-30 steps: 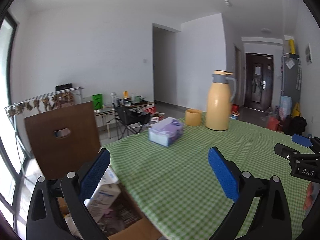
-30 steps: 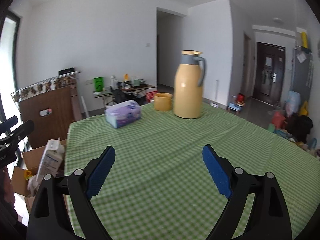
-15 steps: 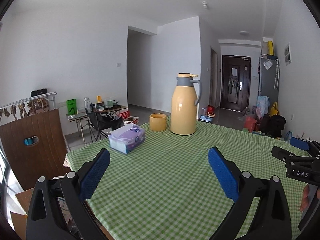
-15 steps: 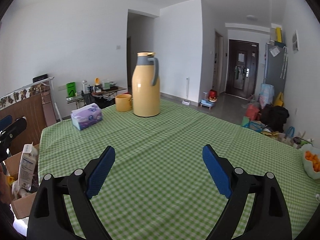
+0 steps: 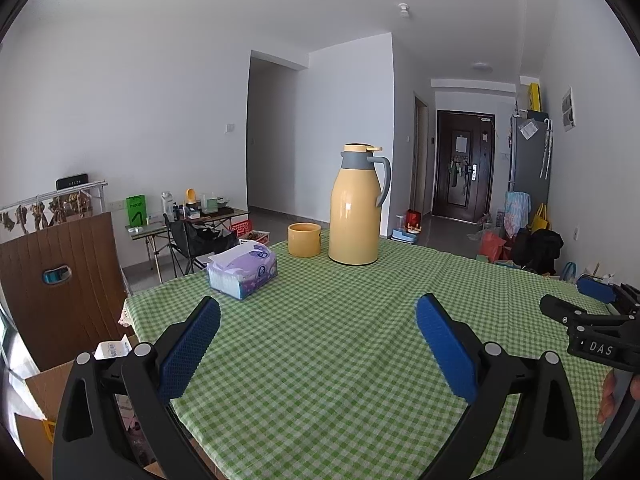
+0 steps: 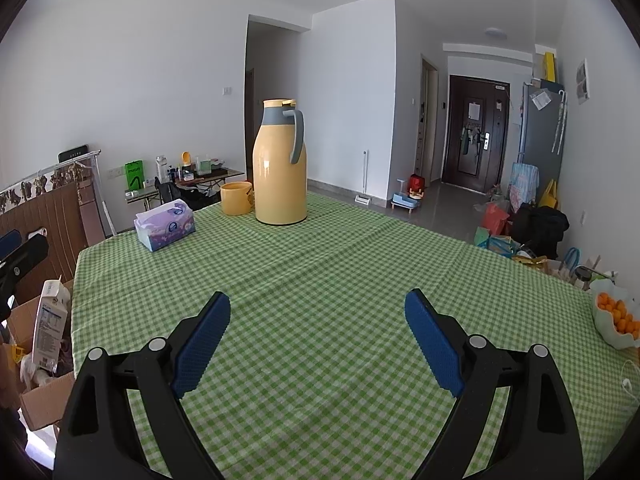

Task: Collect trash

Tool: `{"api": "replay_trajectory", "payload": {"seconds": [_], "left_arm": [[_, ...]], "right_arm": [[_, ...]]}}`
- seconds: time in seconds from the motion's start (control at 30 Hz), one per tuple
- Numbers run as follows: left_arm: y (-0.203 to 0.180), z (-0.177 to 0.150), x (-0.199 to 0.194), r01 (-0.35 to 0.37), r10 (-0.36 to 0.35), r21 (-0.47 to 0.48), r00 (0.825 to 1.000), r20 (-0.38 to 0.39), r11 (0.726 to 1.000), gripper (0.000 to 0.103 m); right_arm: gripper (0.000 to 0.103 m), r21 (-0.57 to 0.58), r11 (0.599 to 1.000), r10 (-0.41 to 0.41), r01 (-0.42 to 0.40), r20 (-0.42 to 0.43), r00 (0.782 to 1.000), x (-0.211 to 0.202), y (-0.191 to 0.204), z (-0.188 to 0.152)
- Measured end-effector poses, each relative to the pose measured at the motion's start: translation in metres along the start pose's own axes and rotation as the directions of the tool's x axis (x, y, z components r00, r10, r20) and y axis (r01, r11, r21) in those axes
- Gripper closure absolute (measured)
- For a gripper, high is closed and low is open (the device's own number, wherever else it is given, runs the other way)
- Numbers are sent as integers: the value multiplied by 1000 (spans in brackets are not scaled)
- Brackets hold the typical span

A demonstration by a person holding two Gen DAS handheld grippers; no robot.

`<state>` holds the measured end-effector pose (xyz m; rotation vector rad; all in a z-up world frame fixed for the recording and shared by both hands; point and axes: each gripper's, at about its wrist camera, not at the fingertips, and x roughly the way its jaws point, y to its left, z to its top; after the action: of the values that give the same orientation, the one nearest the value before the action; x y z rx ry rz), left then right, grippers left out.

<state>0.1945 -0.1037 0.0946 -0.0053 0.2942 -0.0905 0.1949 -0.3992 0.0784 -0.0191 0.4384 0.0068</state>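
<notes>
A cardboard box (image 6: 38, 398) stands on the floor off the table's left edge, holding a white carton (image 6: 50, 322) and other trash. In the left wrist view the same box (image 5: 38, 386) shows at lower left, with the carton's top (image 5: 114, 348) peeking out. My left gripper (image 5: 318, 307) hangs open over the green checked tablecloth (image 5: 320, 360) with nothing between its blue pads. My right gripper (image 6: 317, 301) is open too, empty, above the cloth (image 6: 320, 264). Each gripper shows in the other's view: the right gripper (image 5: 574, 298) at the right edge, the left gripper (image 6: 20, 242) at the left edge.
On the table's far side stand a tall yellow flask (image 6: 280, 168), a yellow cup (image 6: 236, 198) and a purple tissue box (image 6: 164, 230). A bowl of oranges (image 6: 616, 320) sits at the right edge. A wooden chair back (image 5: 60, 276) rises behind the box.
Both views have swung to the right, away from the trash box, which now sits at the left edge. The flask has slid left in both views. Both grippers stay open.
</notes>
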Motion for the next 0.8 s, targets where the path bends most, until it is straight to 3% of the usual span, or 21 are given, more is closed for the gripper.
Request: {"api": "replay_trajectory", "payload": {"seconds": [0.43, 0.8], "left_arm": [[12, -13, -53, -2, 2, -8, 1000, -4, 1000, 8], [29, -36, -114, -26, 26, -13, 1000, -3, 1000, 8]], "right_arm": [[18, -38, 999, 22, -22, -21, 1000, -30, 33, -28], [18, -39, 999, 34, -33, 32, 999, -86, 54, -60]]}}
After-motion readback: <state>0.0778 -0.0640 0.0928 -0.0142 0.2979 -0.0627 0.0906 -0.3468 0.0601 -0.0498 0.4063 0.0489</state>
